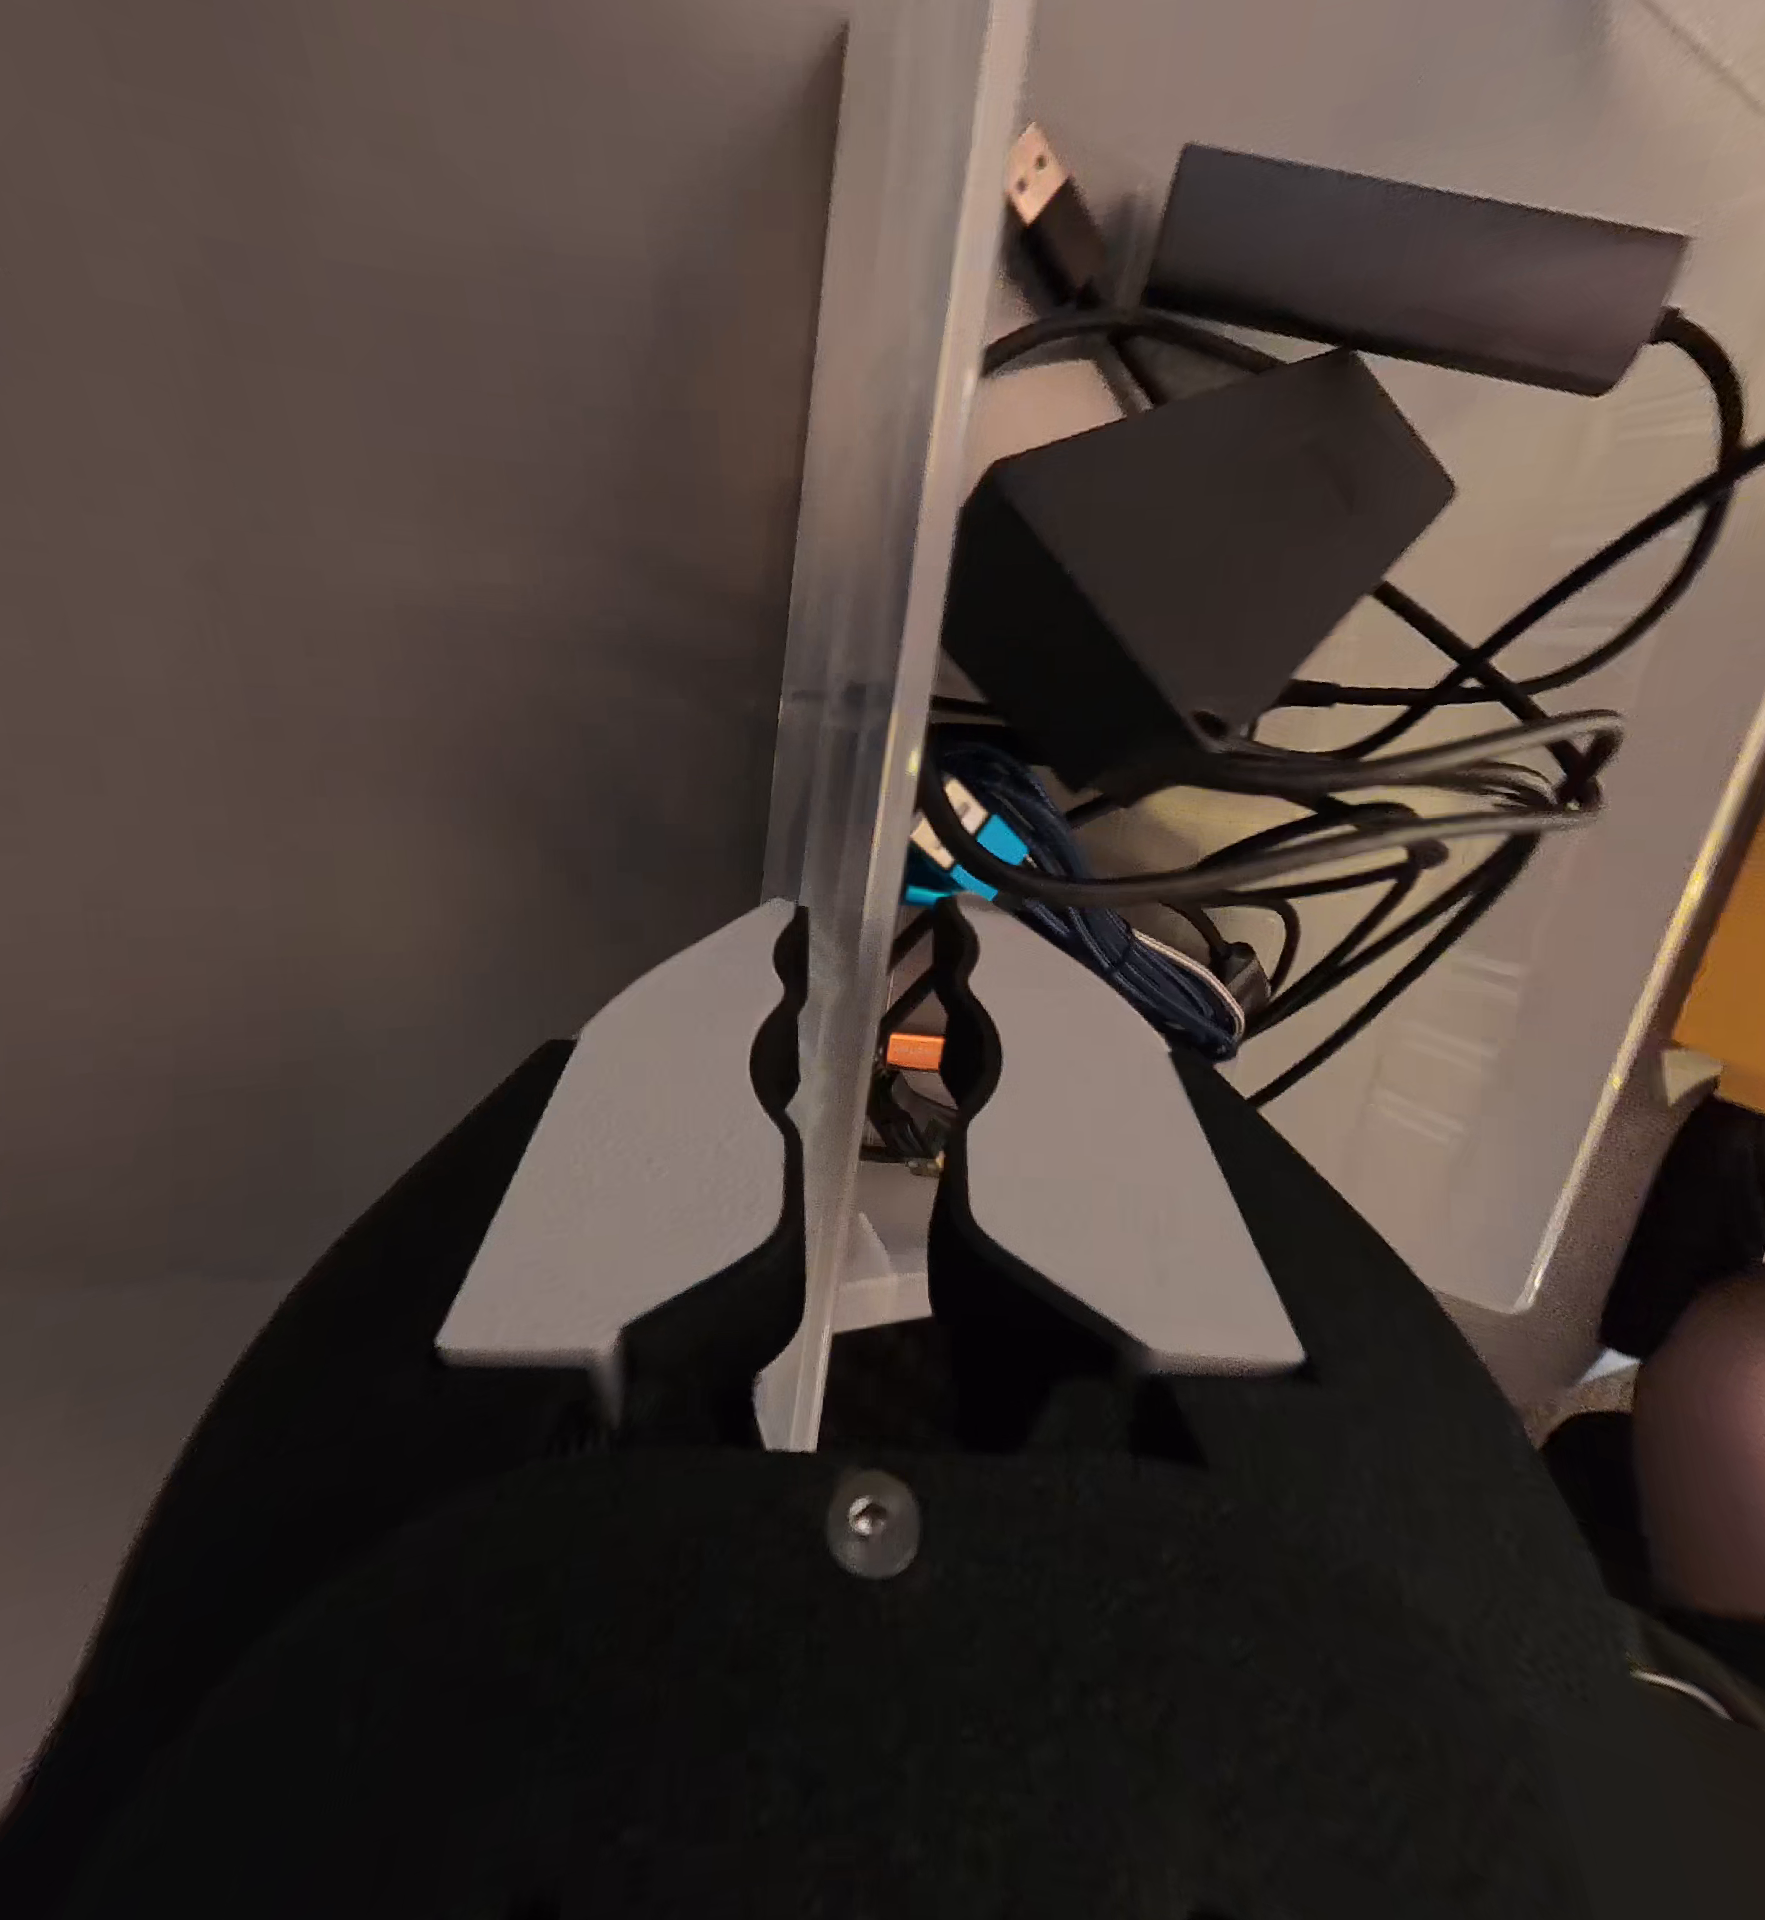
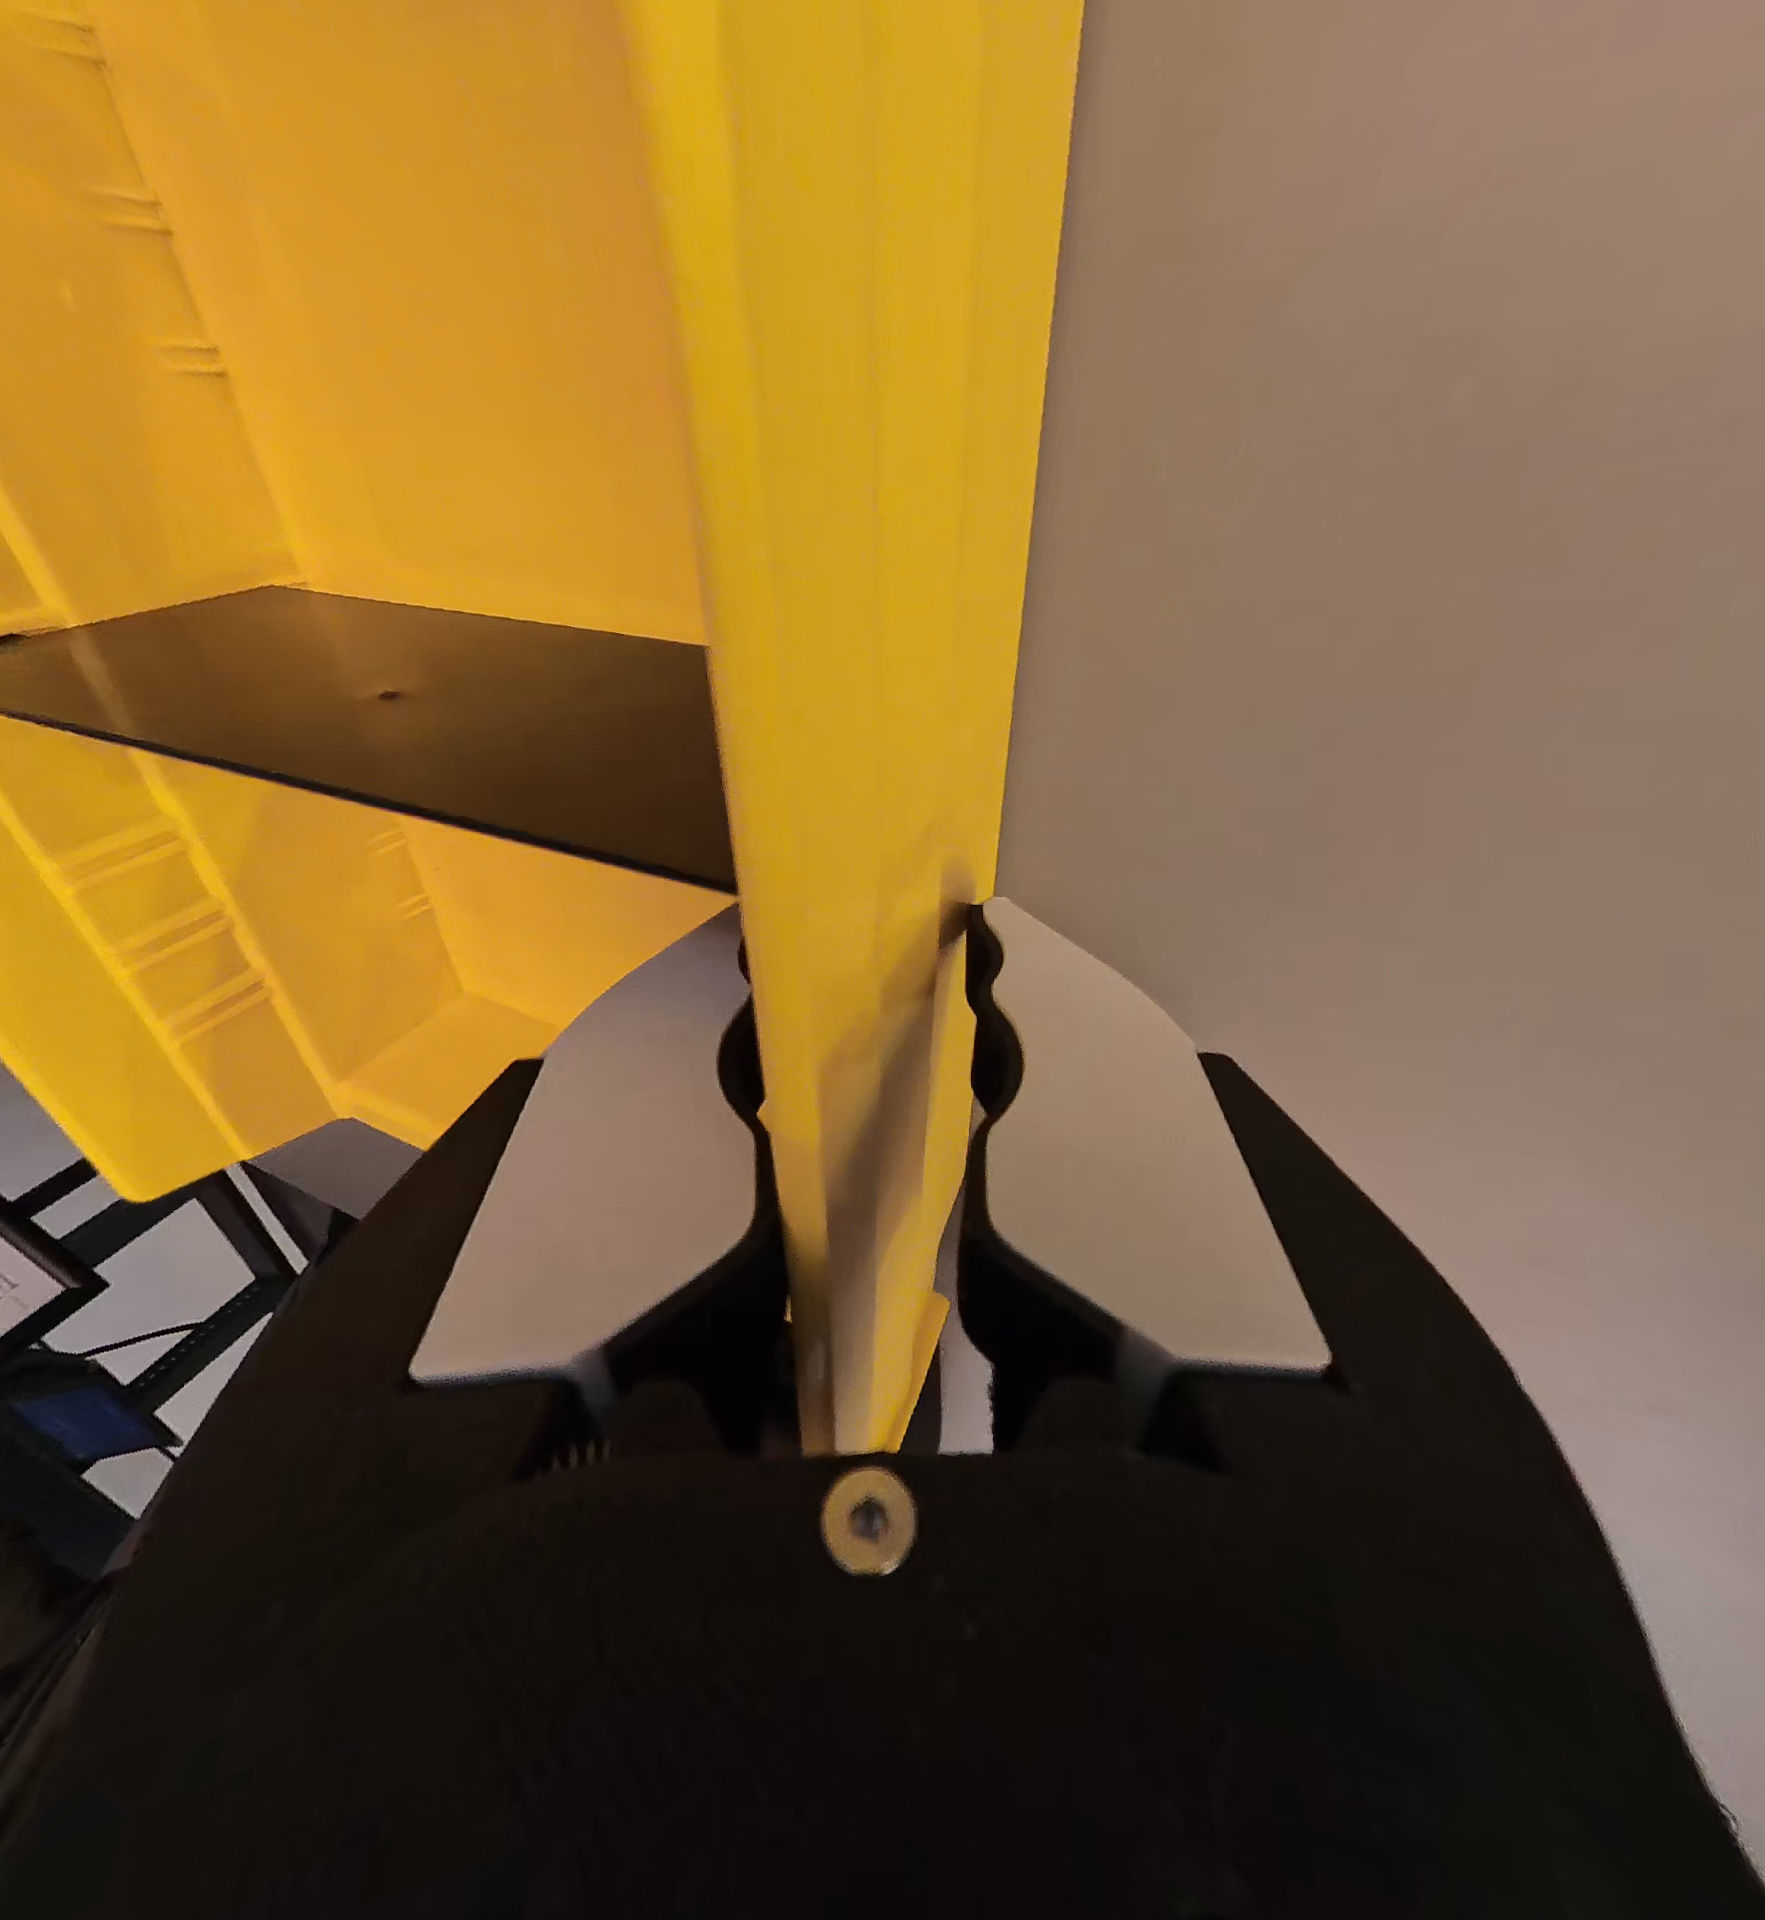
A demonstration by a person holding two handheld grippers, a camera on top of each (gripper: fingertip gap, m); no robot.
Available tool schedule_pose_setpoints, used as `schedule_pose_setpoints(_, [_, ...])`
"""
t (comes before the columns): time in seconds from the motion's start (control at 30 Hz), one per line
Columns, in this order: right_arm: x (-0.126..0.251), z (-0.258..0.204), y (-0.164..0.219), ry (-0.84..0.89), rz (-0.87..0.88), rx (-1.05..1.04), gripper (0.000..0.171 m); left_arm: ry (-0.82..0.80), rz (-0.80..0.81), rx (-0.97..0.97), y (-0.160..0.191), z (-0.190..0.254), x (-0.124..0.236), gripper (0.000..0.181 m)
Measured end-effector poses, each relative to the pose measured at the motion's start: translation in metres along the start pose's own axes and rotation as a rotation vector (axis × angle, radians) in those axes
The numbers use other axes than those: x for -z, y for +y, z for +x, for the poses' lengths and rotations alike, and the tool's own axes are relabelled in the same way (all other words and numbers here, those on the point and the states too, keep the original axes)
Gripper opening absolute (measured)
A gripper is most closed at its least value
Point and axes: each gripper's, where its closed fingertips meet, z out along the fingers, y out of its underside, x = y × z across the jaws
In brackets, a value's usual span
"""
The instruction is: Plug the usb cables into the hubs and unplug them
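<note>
Left wrist view: the left gripper (image 1: 873,925) is clamped on the rim of a clear bin (image 1: 888,582). Inside lie a grey hub (image 1: 1418,265), a black adapter (image 1: 1190,551) and tangled cables (image 1: 1377,810). Right wrist view: the right gripper (image 2: 862,920) grips the wall of a yellow bin (image 2: 878,520).

A plain beige wall (image 2: 1429,520) fills the background under warm, dim light, grey-brown in shadow.
</note>
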Motion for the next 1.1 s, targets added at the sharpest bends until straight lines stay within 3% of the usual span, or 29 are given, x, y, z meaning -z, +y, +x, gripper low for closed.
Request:
schedule_pose_setpoints(0.17, [0.017,-0.003,-0.002,-0.038,0.082,-0.016,0.035,0.036,0.005,-0.127,0.001,0.011,0.022,0.033])
schedule_pose_setpoints(0.33, [0.053,-0.008,0.001,-0.038,0.223,-0.011,0.033,-0.001,0.160,-0.329,-0.020,0.023,0.044,0.032])
schedule_pose_setpoints(0.43, [0.084,-0.024,0.004,-0.055,0.349,0.034,0.033,-0.146,0.284,-0.631,-0.037,0.034,0.058,0.032])
schedule_pose_setpoints(0.53, [0.119,-0.052,0.003,-0.089,0.513,0.135,0.031,-0.453,0.325,-1.017,-0.047,0.034,0.061,0.037])
schedule_pose_setpoints(0.6, [0.147,-0.071,-0.003,-0.079,0.650,0.217,0.030,-0.545,0.385,-1.220,-0.051,0.044,0.059,0.028])
schedule_pose_setpoints(0.7, [0.188,-0.116,-0.009,-0.098,0.894,0.437,0.029,-0.488,0.303,-1.308,-0.045,0.052,0.042,0.027])
schedule_pose_setpoints(0.8, [0.213,-0.153,-0.007,-0.129,1.061,0.581,0.029,-0.573,0.192,-1.439,-0.047,0.040,0.037,0.030])
schedule_pose_setpoints(0.93, [0.220,-0.186,-0.003,-0.148,1.134,0.682,0.029,-0.674,0.044,-1.557,-0.053,0.021,0.032,0.030])
schedule_pose_setpoints(1.1, [0.214,-0.199,-0.009,-0.139,1.136,0.711,0.029,-0.689,-0.092,-1.688,-0.051,0.011,0.019,0.029])
